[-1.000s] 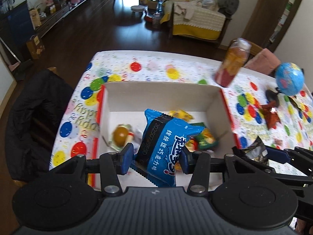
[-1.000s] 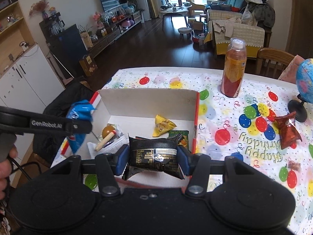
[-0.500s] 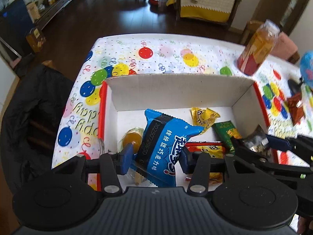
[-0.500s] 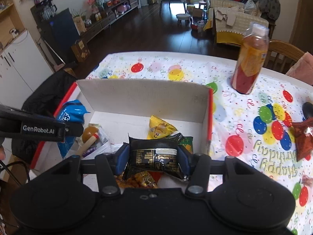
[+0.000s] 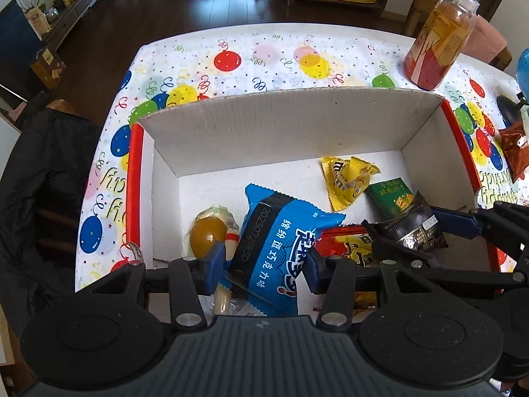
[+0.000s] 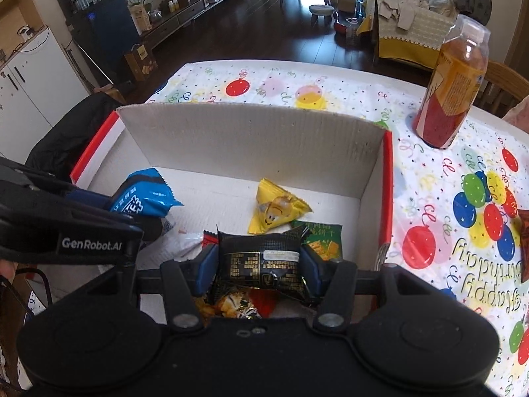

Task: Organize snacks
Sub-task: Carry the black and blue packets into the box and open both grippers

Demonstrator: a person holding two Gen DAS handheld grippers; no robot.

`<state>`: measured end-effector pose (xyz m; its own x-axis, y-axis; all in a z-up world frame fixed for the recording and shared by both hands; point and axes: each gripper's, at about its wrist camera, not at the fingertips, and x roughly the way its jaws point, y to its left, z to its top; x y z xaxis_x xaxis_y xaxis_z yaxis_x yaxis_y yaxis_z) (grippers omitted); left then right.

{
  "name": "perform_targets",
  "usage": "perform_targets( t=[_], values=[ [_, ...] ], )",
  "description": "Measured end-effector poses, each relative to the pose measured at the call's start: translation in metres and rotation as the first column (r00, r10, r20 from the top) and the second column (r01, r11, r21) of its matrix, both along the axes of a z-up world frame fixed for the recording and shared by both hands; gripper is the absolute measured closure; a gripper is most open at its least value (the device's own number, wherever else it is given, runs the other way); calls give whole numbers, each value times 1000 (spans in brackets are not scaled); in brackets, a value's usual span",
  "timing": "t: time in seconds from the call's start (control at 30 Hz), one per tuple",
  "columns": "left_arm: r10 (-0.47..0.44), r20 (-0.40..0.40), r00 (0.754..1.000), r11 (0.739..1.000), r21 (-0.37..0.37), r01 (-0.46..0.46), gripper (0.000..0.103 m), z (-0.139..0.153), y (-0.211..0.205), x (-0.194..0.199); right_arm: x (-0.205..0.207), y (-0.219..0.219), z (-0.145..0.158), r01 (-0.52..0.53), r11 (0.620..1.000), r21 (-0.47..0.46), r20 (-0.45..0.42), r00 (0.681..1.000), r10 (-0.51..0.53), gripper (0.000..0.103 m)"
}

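A white cardboard box (image 5: 291, 122) (image 6: 251, 132) with red edges sits on the balloon tablecloth. My left gripper (image 5: 263, 264) is shut on a blue snack packet (image 5: 281, 244) (image 6: 145, 198), held low inside the box at its left. My right gripper (image 6: 259, 264) is shut on a black snack packet (image 6: 264, 261) (image 5: 413, 225), low over the box's right half. On the box floor lie a yellow triangular candy bag (image 5: 348, 178) (image 6: 276, 210), a green packet (image 5: 390, 198) (image 6: 322, 235), a red and yellow packet (image 5: 347, 241) and a wrapped brown lollipop (image 5: 208, 238).
A bottle of orange-red drink (image 5: 439, 39) (image 6: 453, 86) stands on the table beyond the box's right corner. A dark red snack packet (image 5: 514, 145) lies on the cloth at the right, near a globe's stand (image 5: 509, 109). A dark jacket (image 5: 43, 198) hangs at the table's left.
Both grippers have come down and forward into the box with their packets still gripped. The box now fills more of each view.
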<state>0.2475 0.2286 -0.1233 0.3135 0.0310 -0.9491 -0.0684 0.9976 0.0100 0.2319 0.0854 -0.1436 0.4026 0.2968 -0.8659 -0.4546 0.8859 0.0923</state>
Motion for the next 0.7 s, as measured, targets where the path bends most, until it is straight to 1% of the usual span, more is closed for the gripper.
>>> perform_targets(
  t=[0.23,0.33,0.43,0.47,0.53,0.6,0.7],
  values=[
    [-5,0,1000,1000,-4,5,54,0,-1,0,-3,0,0,-5,1000,0,-8,1000,5,43],
    [-9,4,1000,1000,-11,9,48,3,-3,-3,-5,0,1,-1,1000,-2,-4,1000,1,40],
    [-11,13,1000,1000,-13,11,47,7,-3,-7,-9,-2,6,0,1000,4,4,1000,0,38],
    [-10,15,1000,1000,-12,10,47,8,-3,-8,-10,-2,8,1,1000,6,8,1000,-1,37],
    [-8,22,1000,1000,-17,8,46,11,-2,-11,-14,-3,12,0,1000,11,20,1000,-1,28],
    [-3,30,1000,1000,-18,4,43,15,-1,-14,-17,-4,17,-1,1000,17,32,999,1,26],
    [-1,44,999,1000,-22,2,42,21,-1,-20,-22,-8,25,4,1000,27,46,999,-5,22]
  ],
)
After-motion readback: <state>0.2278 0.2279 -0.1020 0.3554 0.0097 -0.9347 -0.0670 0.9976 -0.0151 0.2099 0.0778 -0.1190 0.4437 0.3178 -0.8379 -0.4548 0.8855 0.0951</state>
